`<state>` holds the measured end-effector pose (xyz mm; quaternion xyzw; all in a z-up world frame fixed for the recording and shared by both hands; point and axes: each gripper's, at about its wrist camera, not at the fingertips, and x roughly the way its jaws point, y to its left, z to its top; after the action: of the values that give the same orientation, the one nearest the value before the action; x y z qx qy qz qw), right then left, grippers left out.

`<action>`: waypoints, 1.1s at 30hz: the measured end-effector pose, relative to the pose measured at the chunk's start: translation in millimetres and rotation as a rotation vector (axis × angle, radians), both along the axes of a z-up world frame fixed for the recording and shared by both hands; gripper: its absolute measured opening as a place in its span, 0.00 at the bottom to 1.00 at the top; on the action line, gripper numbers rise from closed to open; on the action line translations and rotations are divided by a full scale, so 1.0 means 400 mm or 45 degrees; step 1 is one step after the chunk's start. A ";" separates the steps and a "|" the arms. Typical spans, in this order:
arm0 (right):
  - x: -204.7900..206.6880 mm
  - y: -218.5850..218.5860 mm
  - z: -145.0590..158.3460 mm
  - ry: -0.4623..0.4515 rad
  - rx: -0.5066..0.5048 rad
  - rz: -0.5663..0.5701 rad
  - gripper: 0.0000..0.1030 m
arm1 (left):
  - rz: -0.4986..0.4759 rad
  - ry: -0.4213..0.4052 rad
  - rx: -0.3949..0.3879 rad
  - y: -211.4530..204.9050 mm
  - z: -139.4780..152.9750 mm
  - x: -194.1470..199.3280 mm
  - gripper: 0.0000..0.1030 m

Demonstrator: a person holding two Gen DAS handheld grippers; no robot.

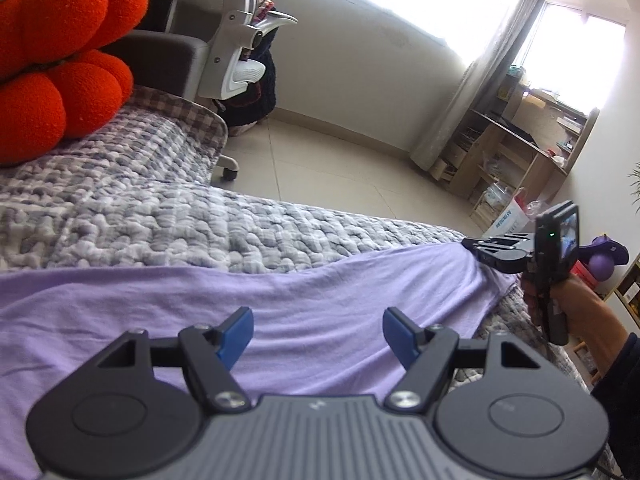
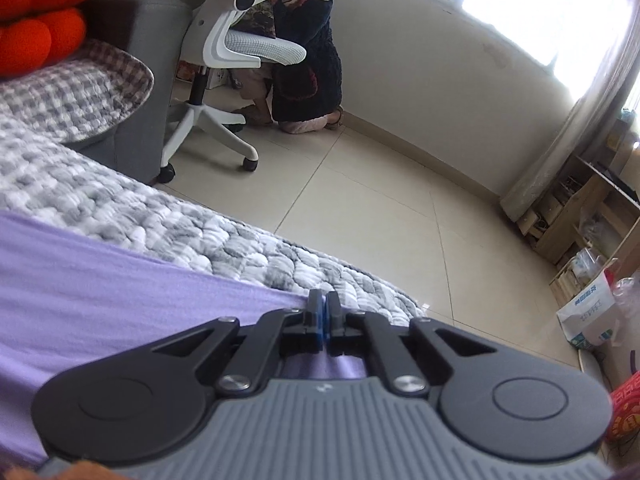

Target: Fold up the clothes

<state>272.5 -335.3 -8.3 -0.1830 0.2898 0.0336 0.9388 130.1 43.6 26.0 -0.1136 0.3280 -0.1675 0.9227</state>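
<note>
the purple garment (image 1: pixel 280 300) lies spread on the bed (image 1: pixel 160 208). the right hand-held gripper (image 2: pixel 322 312) pinches its corner at the bed's edge; the left hand-held gripper (image 1: pixel 318 334) hovers over it, jaws wide apart. likely a fold in hand: the left needs a hold too.

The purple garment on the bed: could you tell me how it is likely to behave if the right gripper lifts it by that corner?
The purple garment will probably hang limp, since it lies in soft wrinkles over the quilted bedspread. It seems thin and light, so the right gripper, shut on its edge, should lift it easily. The unheld side below the open left gripper would likely drag.
</note>
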 end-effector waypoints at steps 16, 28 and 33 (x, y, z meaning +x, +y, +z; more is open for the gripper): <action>-0.148 0.394 0.048 0.079 0.120 0.669 0.28 | 0.050 0.064 0.062 0.048 -0.022 -0.076 0.72; -0.155 0.455 0.021 0.108 0.125 0.808 0.00 | 0.040 0.046 0.047 0.061 -0.029 -0.095 0.73; -0.156 0.462 0.024 0.022 0.083 0.778 0.00 | 0.046 0.038 0.038 0.064 -0.026 -0.098 0.73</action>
<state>210.3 -150.4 1.1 -0.2313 0.2279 0.3251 0.8882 90.9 69.2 15.6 -0.1083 0.3420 -0.1443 0.9222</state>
